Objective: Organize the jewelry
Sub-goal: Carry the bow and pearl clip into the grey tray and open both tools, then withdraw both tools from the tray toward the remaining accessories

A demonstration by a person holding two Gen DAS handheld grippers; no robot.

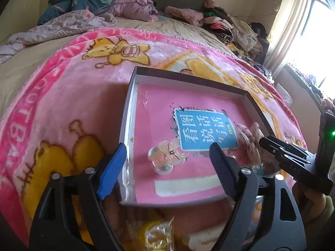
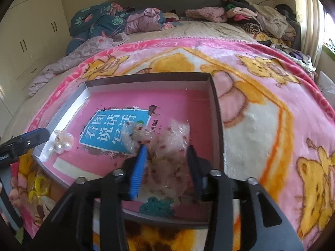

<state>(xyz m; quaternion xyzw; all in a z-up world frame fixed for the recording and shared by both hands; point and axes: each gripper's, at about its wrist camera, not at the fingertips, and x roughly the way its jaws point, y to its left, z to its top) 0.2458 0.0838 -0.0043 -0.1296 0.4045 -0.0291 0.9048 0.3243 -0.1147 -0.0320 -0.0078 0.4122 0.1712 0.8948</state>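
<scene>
Two pieces already lie in the shallow box (image 1: 134, 113) on the bed: one pearl hair claw (image 1: 166, 156) at its 7 o'clock corner, one clear crinkled bag (image 2: 167, 144) at 5 o'clock; the left hand-held gripper (image 1: 167, 163) stands wide and empty above the claw; the right hand-held gripper (image 2: 167, 167) brackets the bag, jaws parted, apparently releasing; one bag of yellow rings (image 2: 38, 188) waits outside, at the box's 7 o'clock.

The blue panel (image 1: 204, 130) on the pink book cover, centre right of the left wrist view, carries large white Chinese characters reading 看图说话写话. A small green tab at the panel's edge holds characters too small to read. The pink blanket border (image 2: 167, 41), upper centre of the right wrist view, bears inverted lettering; "LOVE" is legible, the rest only partly.
</scene>
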